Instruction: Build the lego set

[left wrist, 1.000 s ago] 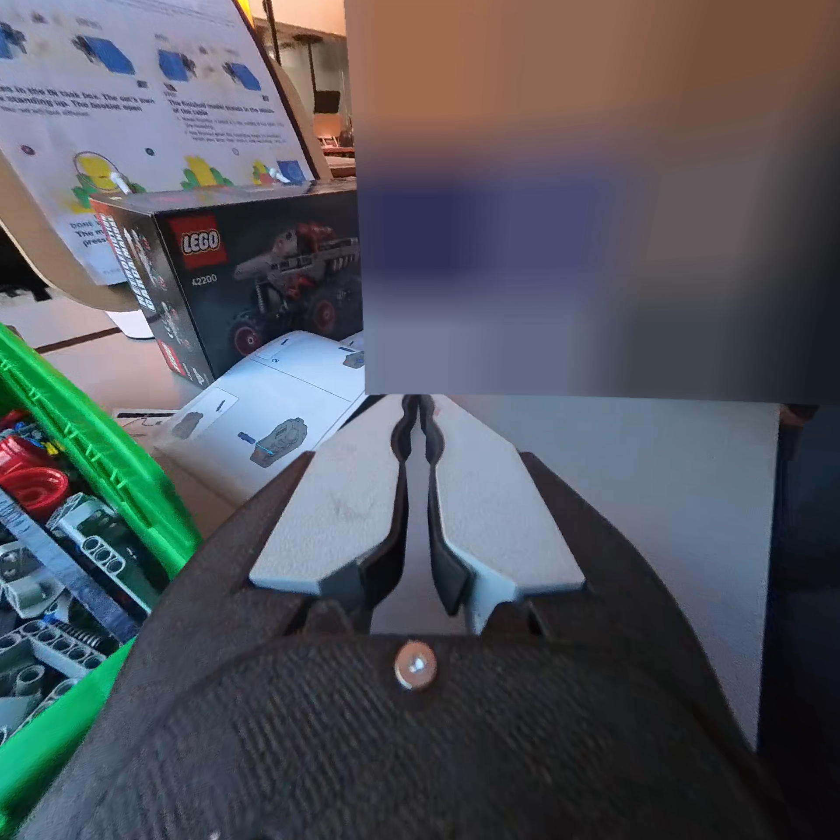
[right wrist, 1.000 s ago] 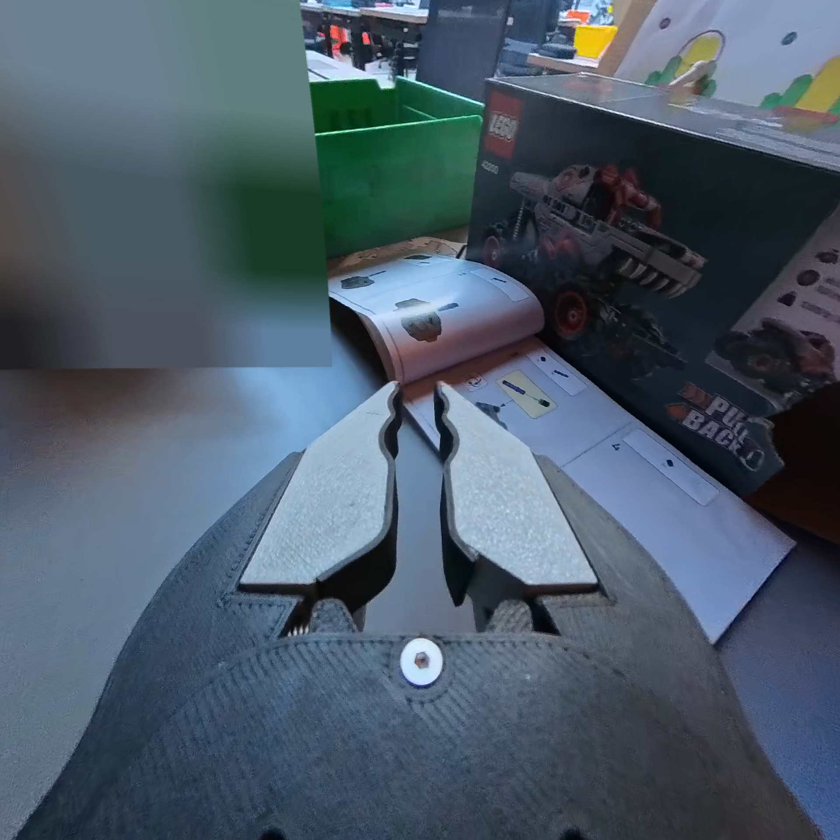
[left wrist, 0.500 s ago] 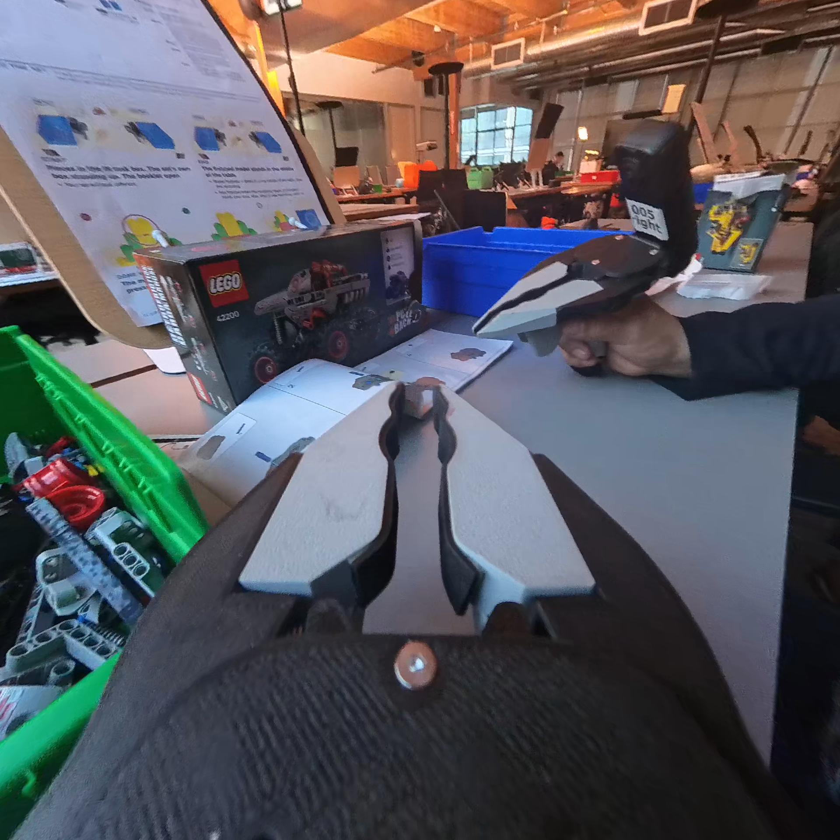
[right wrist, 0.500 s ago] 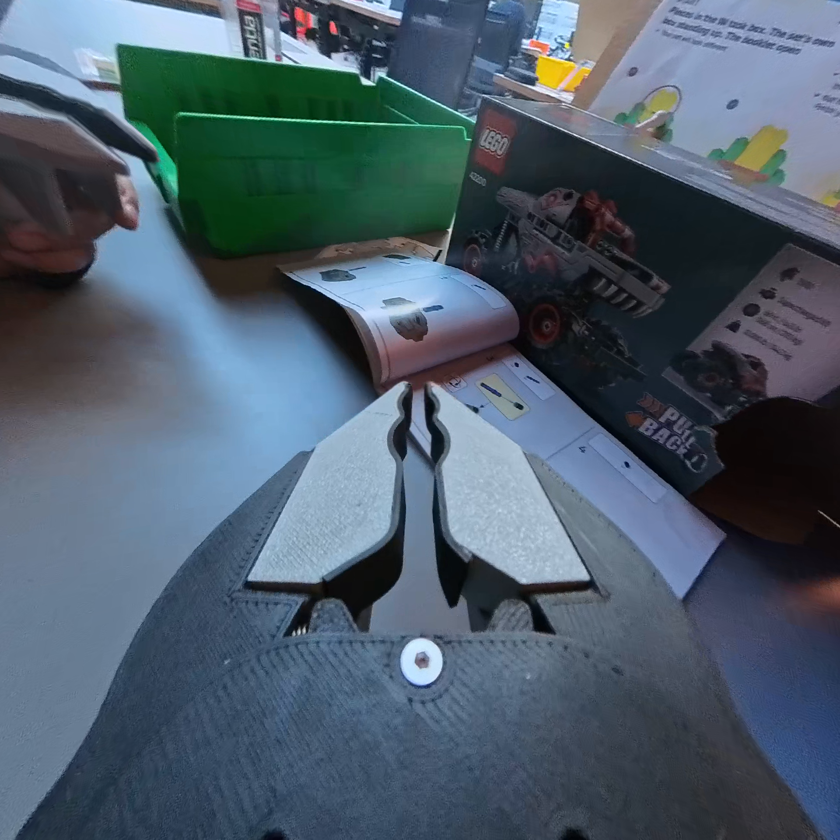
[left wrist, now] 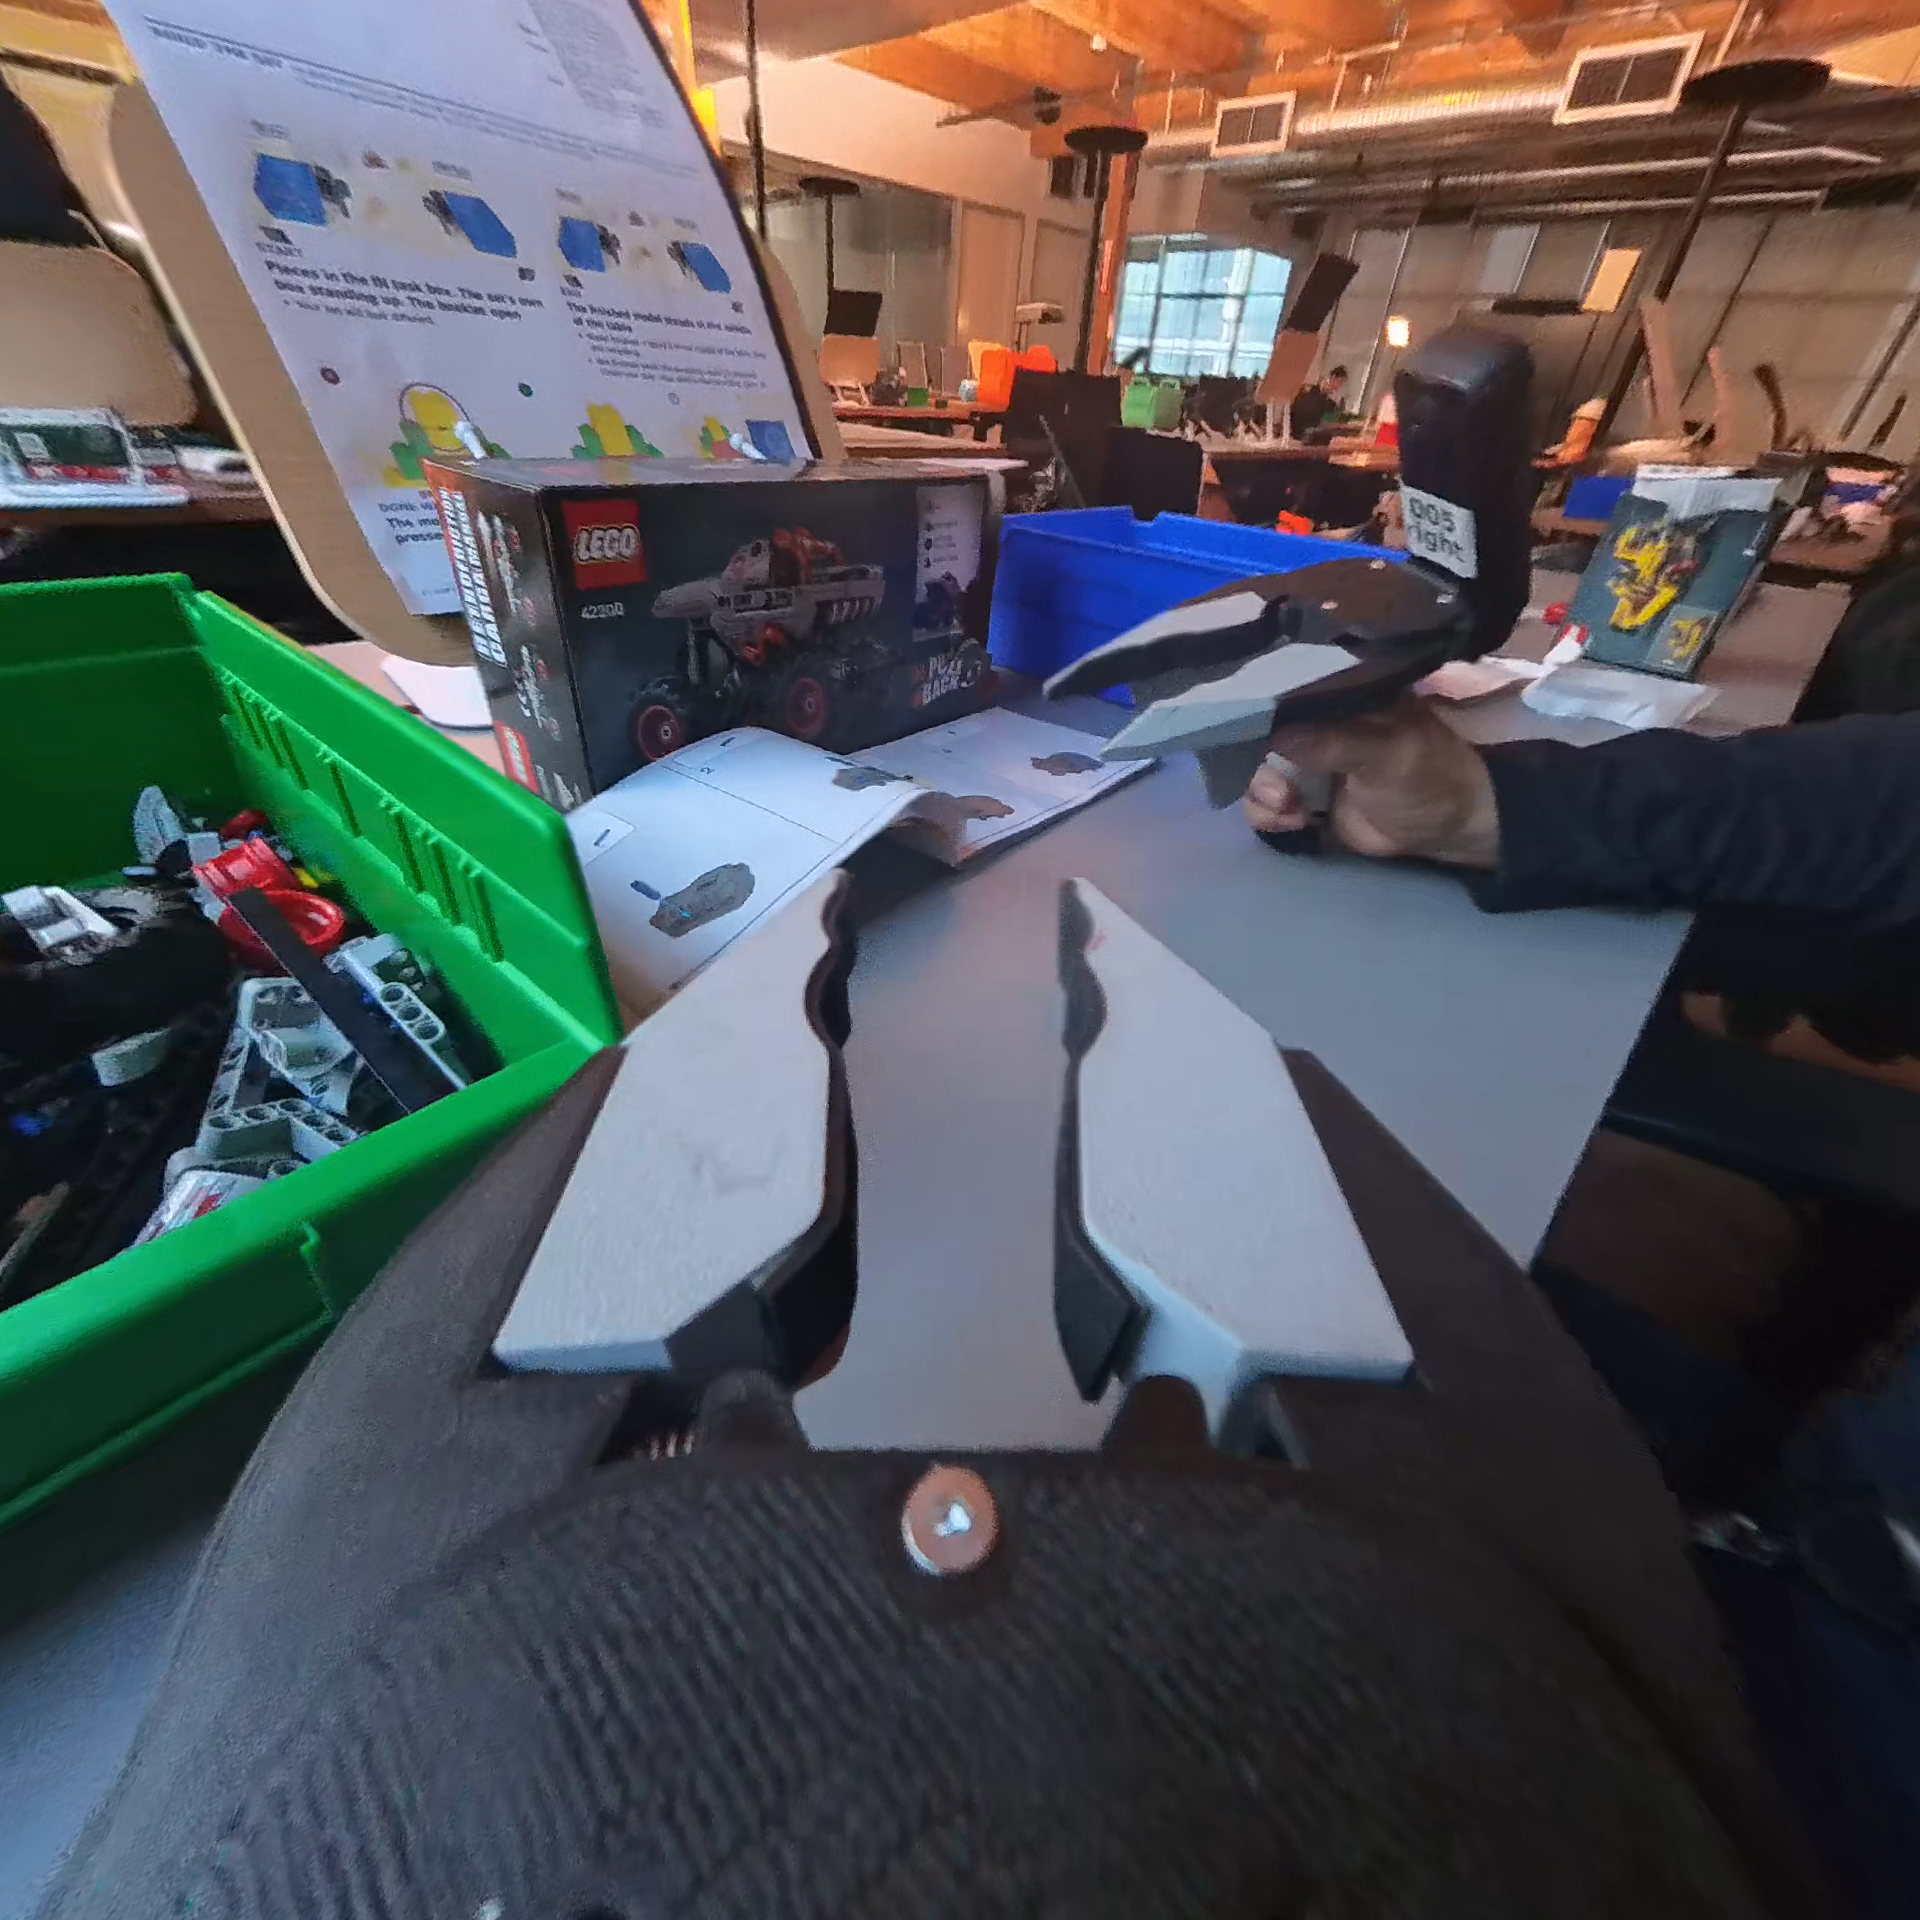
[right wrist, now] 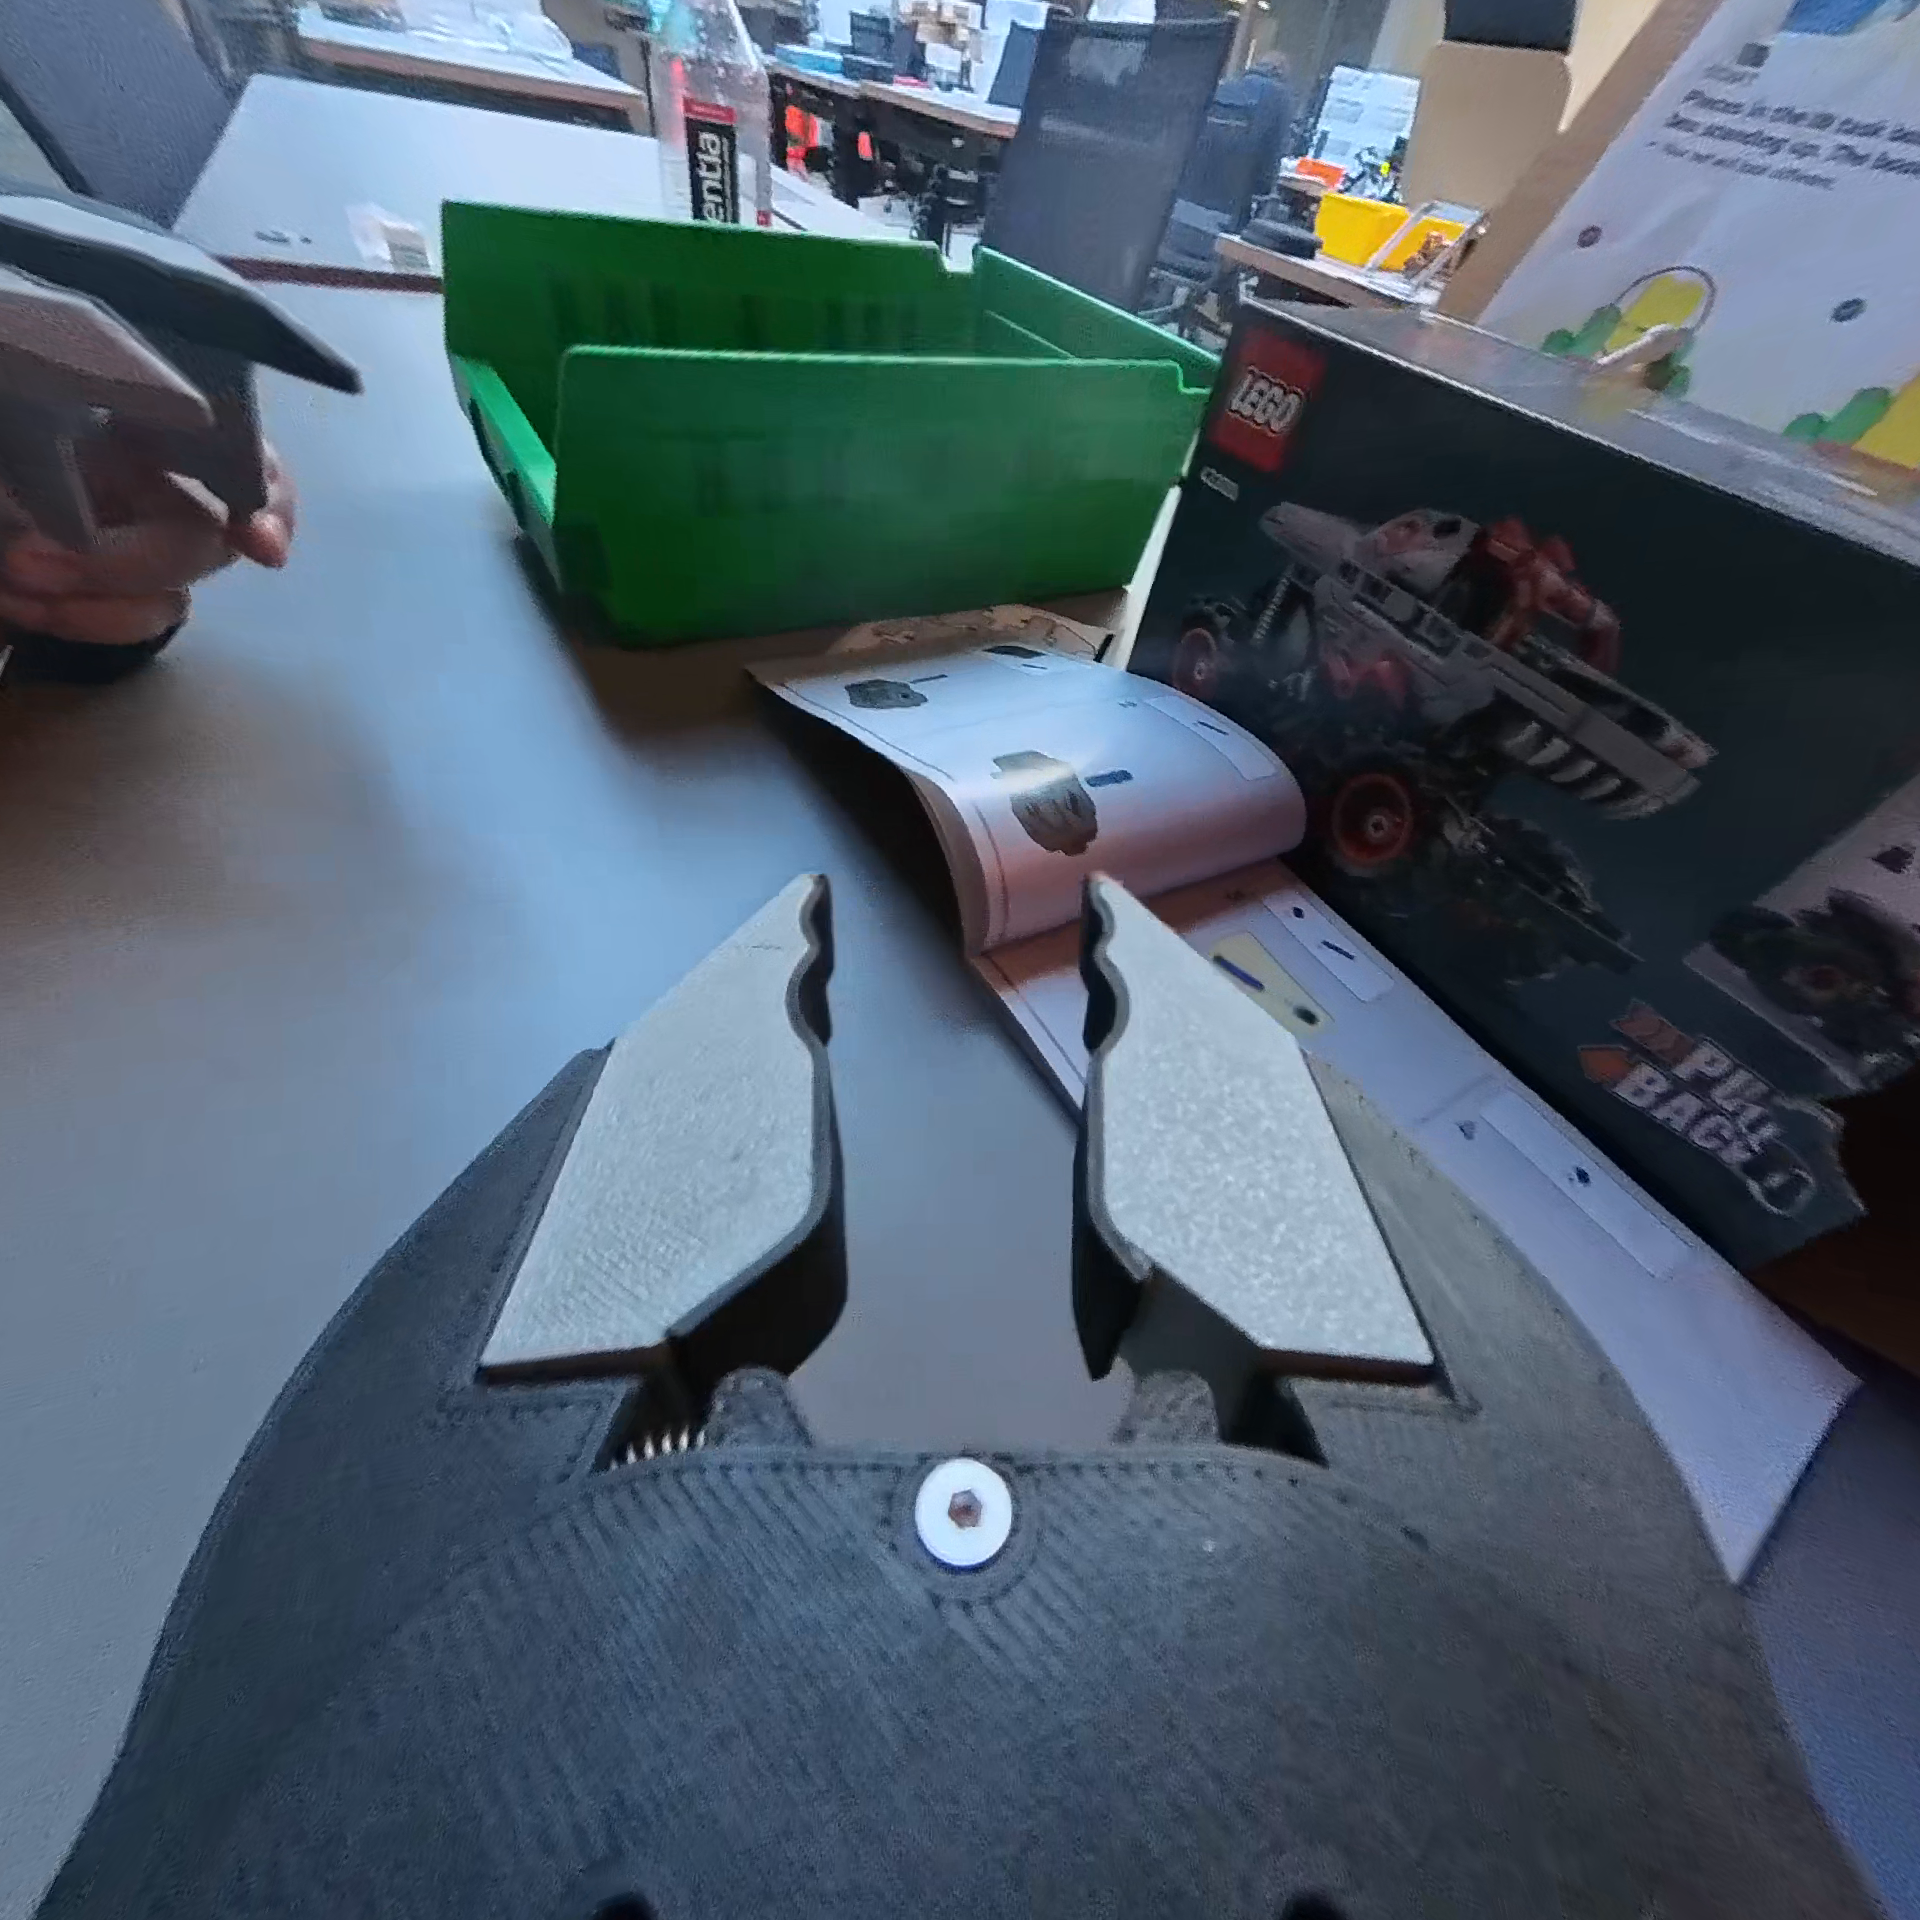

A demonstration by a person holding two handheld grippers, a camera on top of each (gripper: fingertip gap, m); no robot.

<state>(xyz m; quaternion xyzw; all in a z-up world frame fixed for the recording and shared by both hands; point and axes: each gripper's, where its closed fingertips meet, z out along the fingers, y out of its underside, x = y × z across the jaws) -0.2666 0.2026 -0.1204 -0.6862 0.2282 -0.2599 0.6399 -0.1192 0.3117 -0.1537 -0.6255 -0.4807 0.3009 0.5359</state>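
Note:
A green bin [left wrist: 416,862] holding several loose lego pieces [left wrist: 281,1049] stands at the left in the left wrist view; it also shows in the right wrist view [right wrist: 831,468]. A black lego box [left wrist: 727,623] stands behind an open instruction booklet [left wrist: 810,821]. The box [right wrist: 1538,748] and the booklet [right wrist: 1101,790] show at right in the right wrist view. My left gripper [left wrist: 951,904] is open and empty above the grey table, next to the bin. My right gripper [right wrist: 956,904] is open and empty, just left of the booklet. It also shows in the left wrist view [left wrist: 1081,707].
A blue bin [left wrist: 1122,582] stands behind the booklet. A tilted instruction board [left wrist: 468,260] leans behind the box. Another lego box [left wrist: 1662,582] and white paper [left wrist: 1610,696] sit at far right. A bottle [right wrist: 717,145] stands behind the green bin. The grey table [left wrist: 1351,987] ends at right. One gripper's finger ends stand about 20 cm off the other's.
Both grippers have opened from shut. The left view has swung to show more of the green bin; the right gripper has moved closer to the booklet.

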